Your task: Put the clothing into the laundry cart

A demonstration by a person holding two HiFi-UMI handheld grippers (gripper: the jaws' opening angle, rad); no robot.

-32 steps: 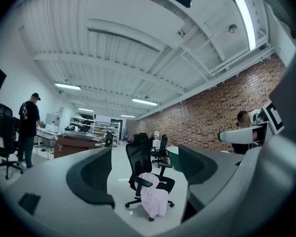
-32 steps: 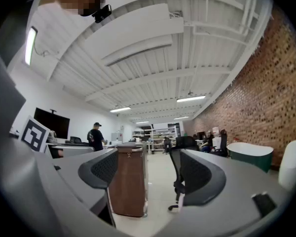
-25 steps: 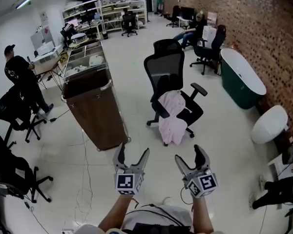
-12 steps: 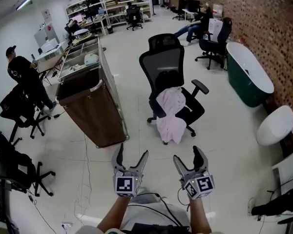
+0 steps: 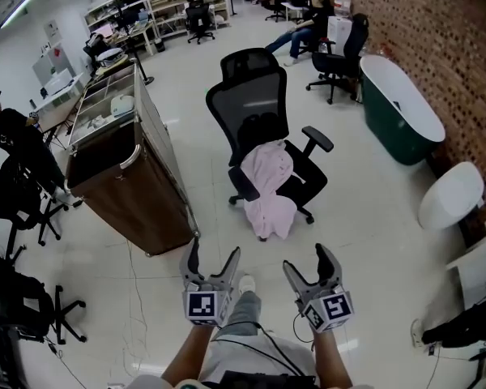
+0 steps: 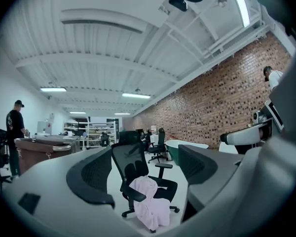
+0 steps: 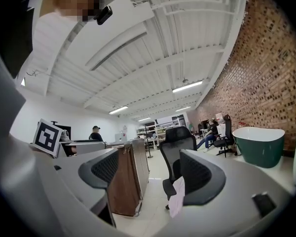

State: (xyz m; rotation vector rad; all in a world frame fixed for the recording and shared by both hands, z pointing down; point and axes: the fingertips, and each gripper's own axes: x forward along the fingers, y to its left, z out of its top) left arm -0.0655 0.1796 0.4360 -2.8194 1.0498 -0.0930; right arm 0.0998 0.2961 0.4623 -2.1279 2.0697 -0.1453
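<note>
A pale pink garment (image 5: 268,186) hangs over the seat and front of a black office chair (image 5: 259,128) in the middle of the floor. The brown laundry cart (image 5: 126,181) stands left of the chair, top open. Both grippers are held level near the bottom of the head view, well short of the chair. My left gripper (image 5: 213,254) is open and holds nothing; in its own view the garment (image 6: 149,209) shows between the jaws, far off. My right gripper (image 5: 305,258) is open and holds nothing too; its view shows the cart (image 7: 129,181) and an edge of the garment (image 7: 177,197).
A green bathtub (image 5: 399,118) and a white tub (image 5: 449,195) line the brick wall at right. Black chairs (image 5: 16,201) and a person in black (image 5: 16,140) are at left. Seated people and shelving are at the back. A thin cable (image 5: 130,298) trails over the floor.
Both grippers have advanced together toward the chair; the chair, garment and cart now sit nearer and lower in the head view. Jaws of both stay open as before.
</note>
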